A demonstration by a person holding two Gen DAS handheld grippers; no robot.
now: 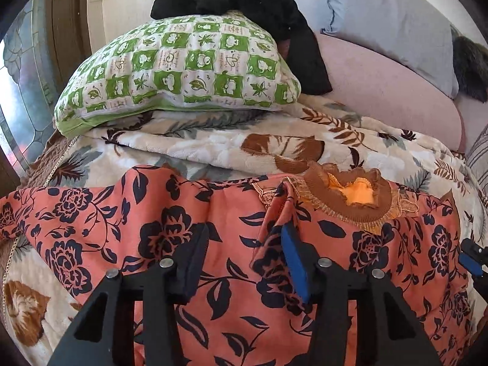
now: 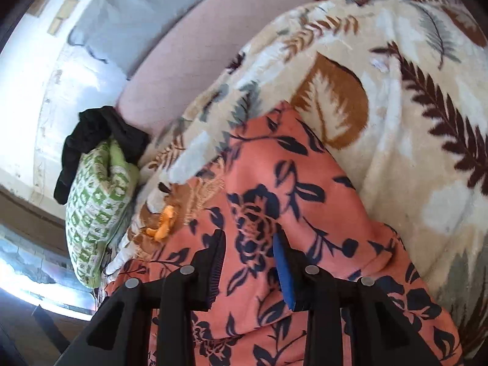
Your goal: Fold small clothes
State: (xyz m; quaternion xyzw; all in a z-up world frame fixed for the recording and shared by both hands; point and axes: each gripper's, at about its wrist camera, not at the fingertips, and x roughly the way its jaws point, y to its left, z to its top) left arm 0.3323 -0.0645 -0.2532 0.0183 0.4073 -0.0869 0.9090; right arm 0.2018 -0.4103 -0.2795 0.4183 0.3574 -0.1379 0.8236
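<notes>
A salmon-orange garment with a dark floral print (image 1: 158, 210) lies spread on a leaf-patterned blanket (image 1: 213, 146), its brown ruffled collar (image 1: 344, 201) at the far side. My left gripper (image 1: 244, 244) is open just above the garment's middle, with a raised fold of the cloth (image 1: 274, 238) against its right blue pad (image 1: 294, 262). My right gripper (image 2: 248, 250) is open over the garment (image 2: 274, 189) near its right sleeve. Its tip also shows at the right edge of the left wrist view (image 1: 471, 257).
A green-and-white checked pillow (image 1: 183, 70) with black clothing (image 1: 244, 3) on top lies beyond the garment. A pink cushion (image 1: 381, 76) and a pale blue pillow (image 1: 390, 21) sit at the back right. A glass door (image 1: 21, 70) is at the left.
</notes>
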